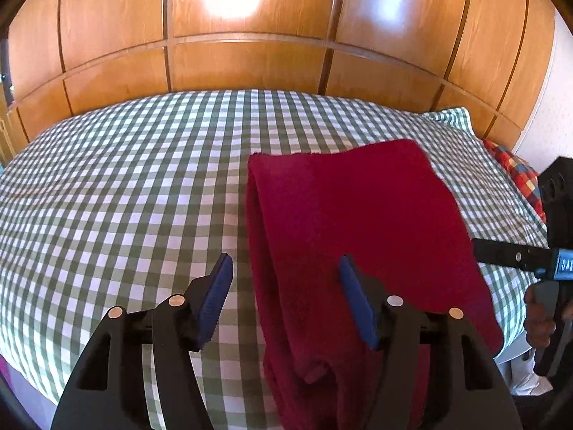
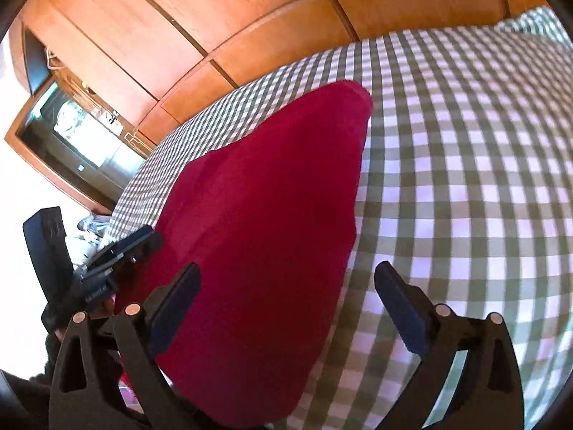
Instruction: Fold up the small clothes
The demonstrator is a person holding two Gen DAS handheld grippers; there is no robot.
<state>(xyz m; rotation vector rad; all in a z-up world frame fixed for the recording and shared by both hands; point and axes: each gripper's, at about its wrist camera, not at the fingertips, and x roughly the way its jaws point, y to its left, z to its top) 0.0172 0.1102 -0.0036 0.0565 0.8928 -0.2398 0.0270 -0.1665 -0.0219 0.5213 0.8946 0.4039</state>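
A dark red cloth (image 1: 358, 222) lies folded lengthwise on the green-and-white checked bed cover (image 1: 125, 179). In the left wrist view my left gripper (image 1: 286, 301) is open, with its jaws wide apart over the cloth's near left edge. The right gripper's body (image 1: 551, 243) shows at the far right of that view. In the right wrist view the cloth (image 2: 265, 222) fills the middle. My right gripper (image 2: 286, 311) is open over the cloth's near right edge. The left gripper's body (image 2: 104, 261) shows at the left there.
A wooden panelled wardrobe (image 1: 250, 61) stands behind the bed. A pillow in the same check (image 1: 451, 116) and a multicoloured checked cushion (image 1: 515, 172) lie at the bed's right end. A wooden cabinet with glass (image 2: 68, 132) stands at the left of the right wrist view.
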